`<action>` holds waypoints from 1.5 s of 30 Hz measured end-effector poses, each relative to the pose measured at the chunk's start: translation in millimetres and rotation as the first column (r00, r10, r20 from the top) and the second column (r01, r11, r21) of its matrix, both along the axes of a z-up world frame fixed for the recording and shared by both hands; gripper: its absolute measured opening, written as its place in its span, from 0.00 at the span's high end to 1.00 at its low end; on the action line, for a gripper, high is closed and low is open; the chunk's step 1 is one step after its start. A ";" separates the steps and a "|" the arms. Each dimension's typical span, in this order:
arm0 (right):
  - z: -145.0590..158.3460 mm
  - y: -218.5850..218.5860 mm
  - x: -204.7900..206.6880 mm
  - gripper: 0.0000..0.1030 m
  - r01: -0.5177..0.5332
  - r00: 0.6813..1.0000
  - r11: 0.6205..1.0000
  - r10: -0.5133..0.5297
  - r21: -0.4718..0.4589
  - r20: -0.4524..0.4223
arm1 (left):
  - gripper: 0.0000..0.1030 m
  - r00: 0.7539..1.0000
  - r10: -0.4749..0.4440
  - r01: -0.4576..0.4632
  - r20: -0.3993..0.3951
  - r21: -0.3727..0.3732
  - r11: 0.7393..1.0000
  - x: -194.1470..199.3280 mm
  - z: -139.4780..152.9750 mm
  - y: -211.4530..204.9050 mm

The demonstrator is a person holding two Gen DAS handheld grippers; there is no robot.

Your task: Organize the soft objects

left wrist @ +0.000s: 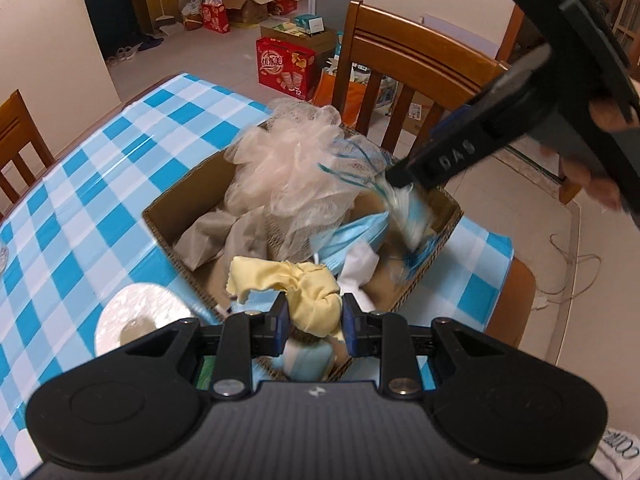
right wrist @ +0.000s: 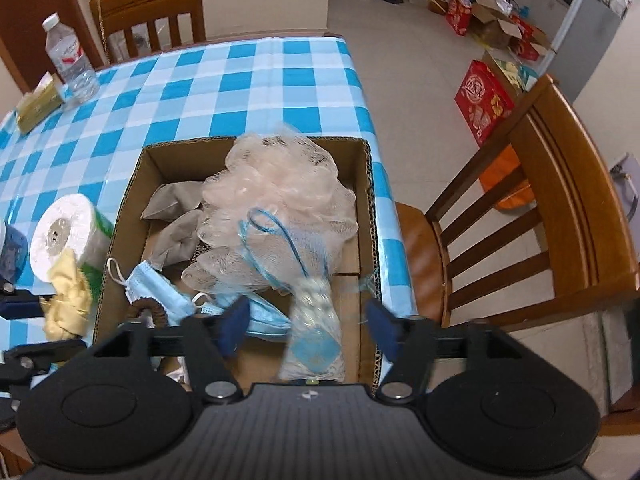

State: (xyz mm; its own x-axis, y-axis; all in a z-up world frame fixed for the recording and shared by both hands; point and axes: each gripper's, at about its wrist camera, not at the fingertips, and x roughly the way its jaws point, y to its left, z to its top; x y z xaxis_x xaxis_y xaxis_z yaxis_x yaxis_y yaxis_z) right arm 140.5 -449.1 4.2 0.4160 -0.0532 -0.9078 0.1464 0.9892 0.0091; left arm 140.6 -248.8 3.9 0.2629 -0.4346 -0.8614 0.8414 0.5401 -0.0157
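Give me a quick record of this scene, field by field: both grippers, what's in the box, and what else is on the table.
left gripper: shut on the yellow cloth, at the box's near edge
right gripper: open, over the box, pads clear of the white-and-blue mesh bundle between them
cardboard box: pink bath pouf, grey cloth, blue face masks, brown hair tie
table: toilet paper roll, water bottle, tissue pack

Blurred, buried and cropped parts

The bagged item (right wrist: 316, 332) between the right gripper's (right wrist: 306, 322) spread fingers is motion-blurred, perhaps a netted sponge; the bath pouf (right wrist: 276, 188) hides the cardboard box (right wrist: 256, 142) floor; frame edge crops the toilet roll (left wrist: 132, 316).
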 end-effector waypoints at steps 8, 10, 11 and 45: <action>-5.5 -7.9 -12.6 0.20 0.012 1.000 1.000 -0.013 0.022 0.028 | 0.67 0.999 0.032 -0.032 -0.020 -0.018 0.999 10.6 -13.7 -28.5; -4.7 -8.9 -14.5 0.19 0.019 0.999 1.000 -0.020 0.016 0.037 | 0.40 0.999 0.046 -0.046 -0.008 -0.027 0.999 13.4 -15.3 -33.2; -4.2 -9.2 -15.8 0.19 0.022 0.999 1.000 -0.022 0.014 0.043 | 0.22 0.998 0.056 -0.056 0.007 -0.033 0.998 14.4 -16.1 -34.9; 2.0 114.8 -119.0 0.02 0.339 0.935 0.935 -0.323 -0.104 0.146 | 0.07 0.934 0.349 -0.352 0.080 0.021 0.936 -30.3 1.1 72.2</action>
